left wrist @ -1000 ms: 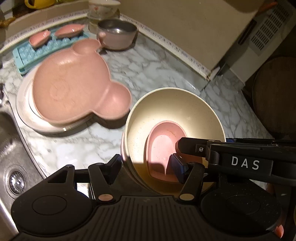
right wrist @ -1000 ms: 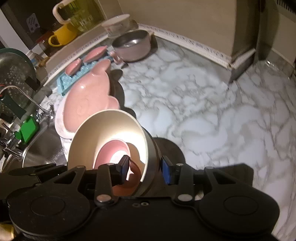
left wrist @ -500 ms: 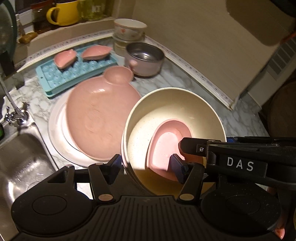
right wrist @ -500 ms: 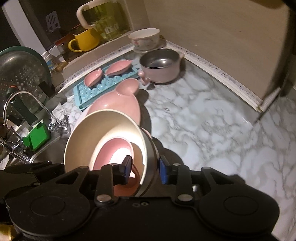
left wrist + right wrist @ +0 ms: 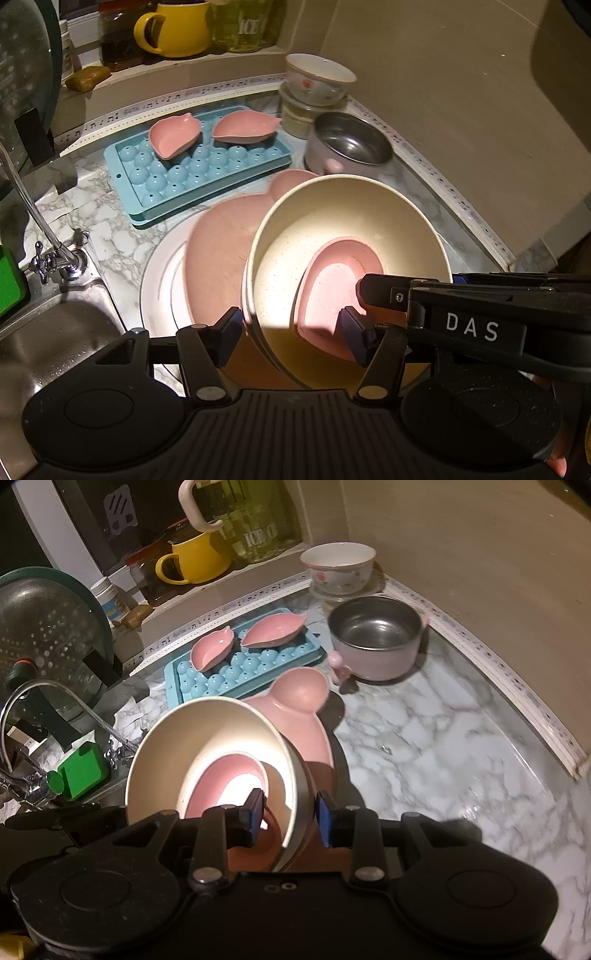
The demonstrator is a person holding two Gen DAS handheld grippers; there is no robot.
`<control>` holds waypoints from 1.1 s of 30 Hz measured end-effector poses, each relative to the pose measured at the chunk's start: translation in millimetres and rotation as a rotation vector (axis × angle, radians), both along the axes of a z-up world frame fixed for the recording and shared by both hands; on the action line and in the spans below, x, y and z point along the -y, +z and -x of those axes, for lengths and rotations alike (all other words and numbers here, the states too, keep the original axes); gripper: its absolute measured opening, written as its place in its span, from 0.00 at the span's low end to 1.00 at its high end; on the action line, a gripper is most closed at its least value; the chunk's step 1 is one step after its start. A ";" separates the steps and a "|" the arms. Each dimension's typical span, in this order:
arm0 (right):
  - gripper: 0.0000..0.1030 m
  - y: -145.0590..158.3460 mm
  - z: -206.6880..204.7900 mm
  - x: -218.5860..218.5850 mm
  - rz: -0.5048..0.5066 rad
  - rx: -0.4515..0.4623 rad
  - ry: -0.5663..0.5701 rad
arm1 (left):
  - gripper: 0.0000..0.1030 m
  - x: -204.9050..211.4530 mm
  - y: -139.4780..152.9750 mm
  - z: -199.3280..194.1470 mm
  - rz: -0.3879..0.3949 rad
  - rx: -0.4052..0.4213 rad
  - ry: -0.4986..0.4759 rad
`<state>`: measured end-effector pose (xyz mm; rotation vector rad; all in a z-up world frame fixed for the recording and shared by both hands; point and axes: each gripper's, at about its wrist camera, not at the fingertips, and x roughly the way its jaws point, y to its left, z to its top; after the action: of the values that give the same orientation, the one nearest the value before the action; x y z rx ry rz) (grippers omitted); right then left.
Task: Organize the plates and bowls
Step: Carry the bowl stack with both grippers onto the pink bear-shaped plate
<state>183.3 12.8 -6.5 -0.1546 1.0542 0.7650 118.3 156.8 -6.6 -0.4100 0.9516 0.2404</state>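
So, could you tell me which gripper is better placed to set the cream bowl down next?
Probably the right gripper: its jaws pinch the cream bowl at the rim, one inside, one outside. The left gripper also grips its rim.

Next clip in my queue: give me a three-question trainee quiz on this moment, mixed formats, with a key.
1. True or false: the cream bowl is held by both the left tongs and the right tongs.
2. Multiple choice: what lies inside the cream bowl? A) a small pink dish B) a yellow mug C) a spoon
3. Fill in: the two leaf-shaped pink dishes rest on the blue ____.

Key
1. True: each pair of tongs straddles the bowl's rim, one finger inside, one outside.
2. A
3. Ice tray; the steel-lined pot stands beside it on the marble counter.
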 end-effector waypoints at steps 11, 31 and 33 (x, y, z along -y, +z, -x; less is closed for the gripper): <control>0.29 -22.0 -17.4 -33.0 0.050 -0.042 0.037 | 0.57 -25.1 -25.5 -15.5 0.040 -0.053 0.036; 0.31 -33.4 -31.2 -43.9 0.070 -0.059 0.029 | 0.56 -37.2 -37.1 -24.7 0.047 -0.045 0.028; 0.32 -31.4 -31.4 -41.9 0.065 -0.056 0.026 | 0.56 -37.2 -34.7 -22.4 0.039 -0.037 0.031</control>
<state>214.7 54.7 -38.0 -0.2034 1.1327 0.7629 140.7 194.1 -41.3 -0.4578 0.9879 0.2585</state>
